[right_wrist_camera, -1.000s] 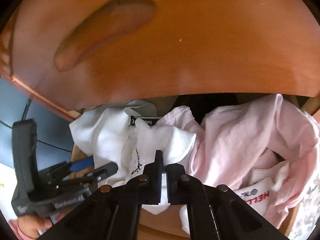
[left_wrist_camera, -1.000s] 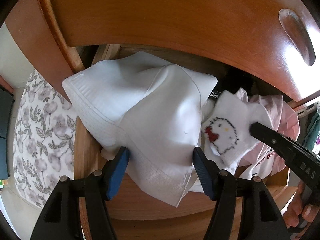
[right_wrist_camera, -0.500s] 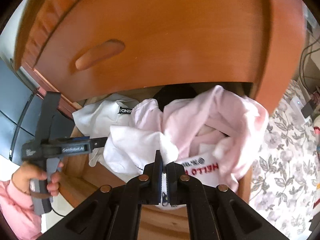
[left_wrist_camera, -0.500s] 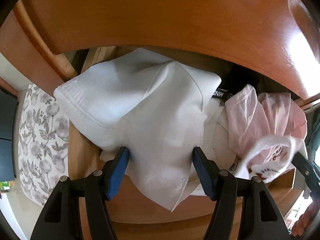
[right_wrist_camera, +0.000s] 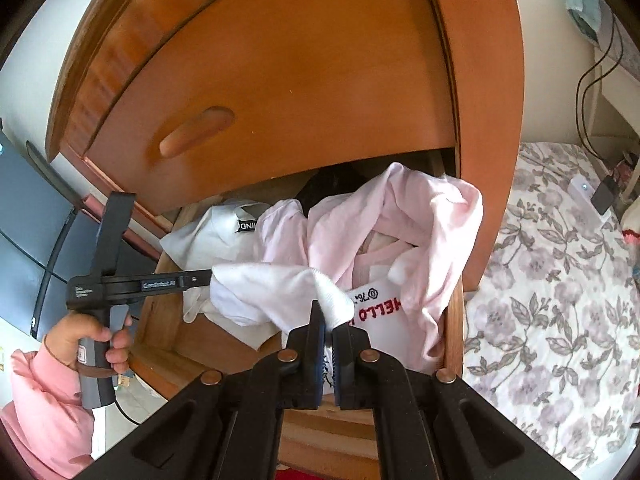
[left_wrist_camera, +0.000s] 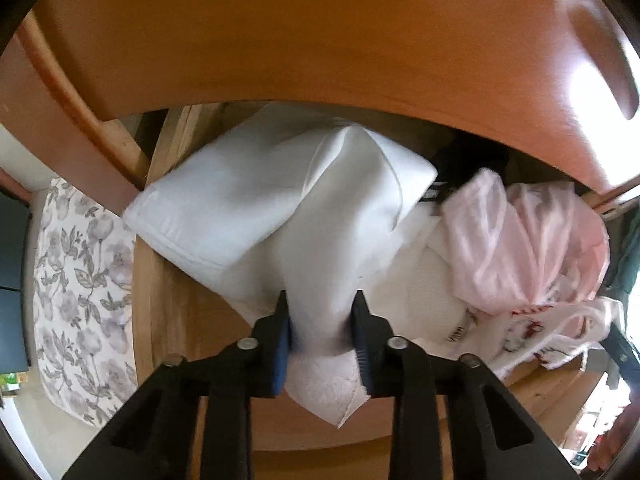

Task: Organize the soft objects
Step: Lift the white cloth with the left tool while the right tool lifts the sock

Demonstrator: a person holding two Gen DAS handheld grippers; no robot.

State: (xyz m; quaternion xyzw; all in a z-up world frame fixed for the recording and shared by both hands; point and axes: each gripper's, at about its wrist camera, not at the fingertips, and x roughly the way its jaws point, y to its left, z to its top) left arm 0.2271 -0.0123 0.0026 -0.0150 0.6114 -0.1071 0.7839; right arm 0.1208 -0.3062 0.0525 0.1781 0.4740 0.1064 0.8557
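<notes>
— Left gripper?
— Jaws closing, blue pads squeezing a fold of the white cloth between them. Corner of the fabric hanging past the pads toward the camera. Long axis running from the pinch up and away into the open drawer, bulk spread leftward over the drawer's side wall.

— Right gripper?
— Pressed nearly together, pinching the ribbed cuff of a white sock. Sock lifted above the drawer contents, stretched out to the left of the pinch, long axis roughly level, toe end close to the other tool's fingers; touching or not, cannot tell.

— Beside the sock?
— Pink garment, heaped against the drawer's right wall, partly draped over the edge. White item with red lettering under it, just beyond the pads. Black label on a white collar farther back, left of the pink heap.

— Further out?
— Closed wooden drawer front above, with an oval recessed pull. Left hand wrapped round its tool's grey handle, pink sleeve below. Floral fabric at right.
</notes>
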